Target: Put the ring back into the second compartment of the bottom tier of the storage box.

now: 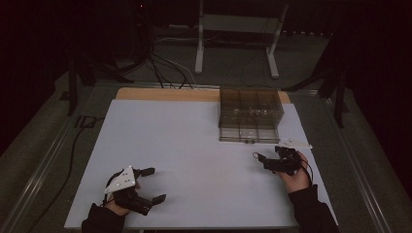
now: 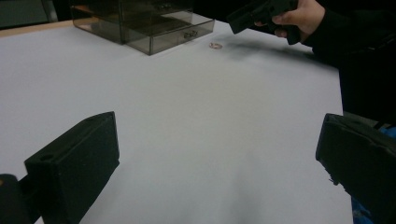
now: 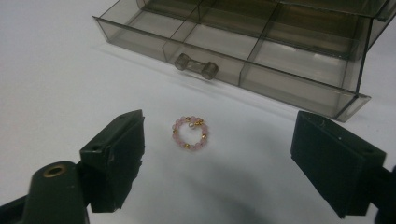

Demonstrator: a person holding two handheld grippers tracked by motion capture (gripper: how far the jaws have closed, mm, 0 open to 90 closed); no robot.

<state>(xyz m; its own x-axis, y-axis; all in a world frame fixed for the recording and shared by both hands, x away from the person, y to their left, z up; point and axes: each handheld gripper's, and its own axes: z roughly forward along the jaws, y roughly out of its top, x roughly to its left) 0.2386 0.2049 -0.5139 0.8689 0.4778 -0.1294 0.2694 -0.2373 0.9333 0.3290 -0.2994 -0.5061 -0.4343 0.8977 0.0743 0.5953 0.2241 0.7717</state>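
A pink bead ring is seen lying on the white desk, between the open jaws of the right hand-held gripper, ungripped, just before a smoky plastic drawer box. The left hand-held gripper is held open and empty.

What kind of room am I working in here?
Likely a lab recording bench: a white-topped wooden table in a dark room, loose black cables and a grey metal stand behind, a smoky clear plastic drawer box.

Far edges cut off, small things unclear
The drawer box runs past the frame's top; from above, the bead ring is a mere speck.
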